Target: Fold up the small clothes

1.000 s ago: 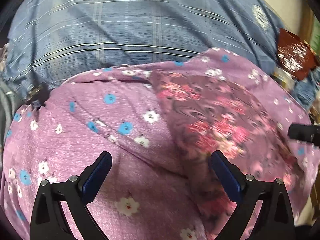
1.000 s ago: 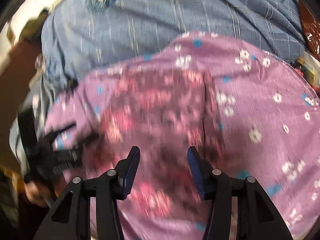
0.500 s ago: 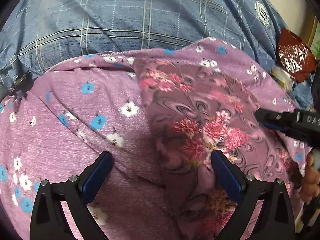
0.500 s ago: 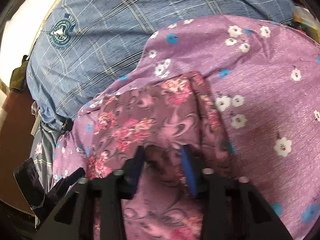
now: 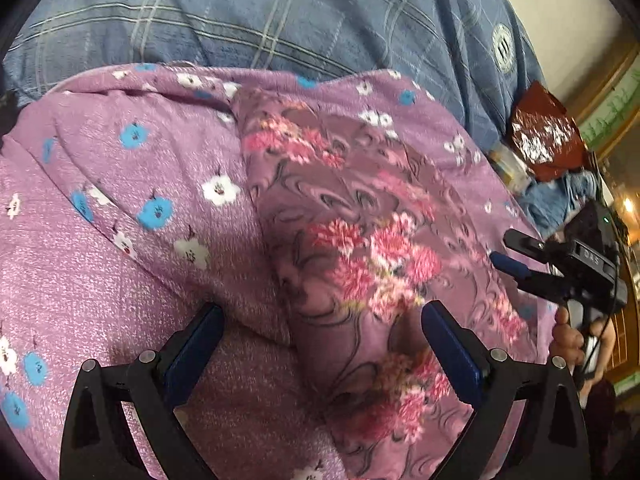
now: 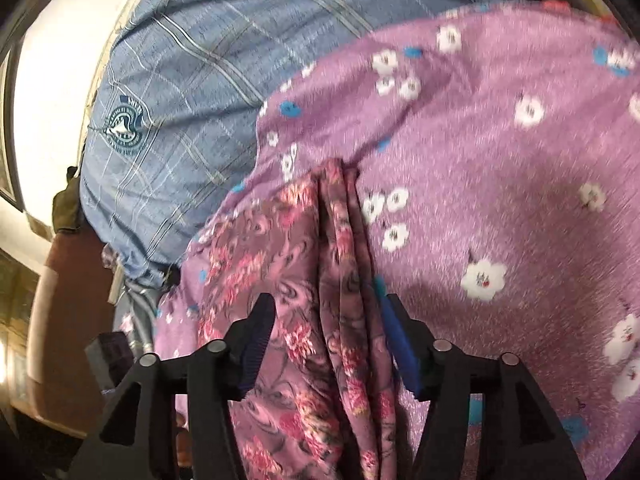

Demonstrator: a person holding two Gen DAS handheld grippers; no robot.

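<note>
A mauve garment with pink flowers (image 5: 360,240) lies on a purple cloth with blue and white flowers (image 5: 120,280). My left gripper (image 5: 320,340) hangs open just above the garment's near part, with nothing pinched. In the right wrist view the garment (image 6: 288,280) is bunched into a raised ridge that runs up between the fingers of my right gripper (image 6: 328,332). Its jaws are opening and the pads no longer press on the ridge. The right gripper (image 5: 502,247) also shows at the garment's right edge in the left wrist view.
A blue checked cover (image 5: 280,12) with a round logo (image 6: 124,128) lies under the purple cloth (image 6: 500,180). A dark red packet (image 5: 544,136) and a heap of blue cloth (image 5: 560,196) sit at the right. A hand (image 5: 564,336) holds the right gripper. Brown furniture (image 6: 68,320) stands left.
The right gripper came down onto the garment, squeezed a fold, then widened again, leaving a raised ridge. The left gripper sank closer to the cloth and stayed open.
</note>
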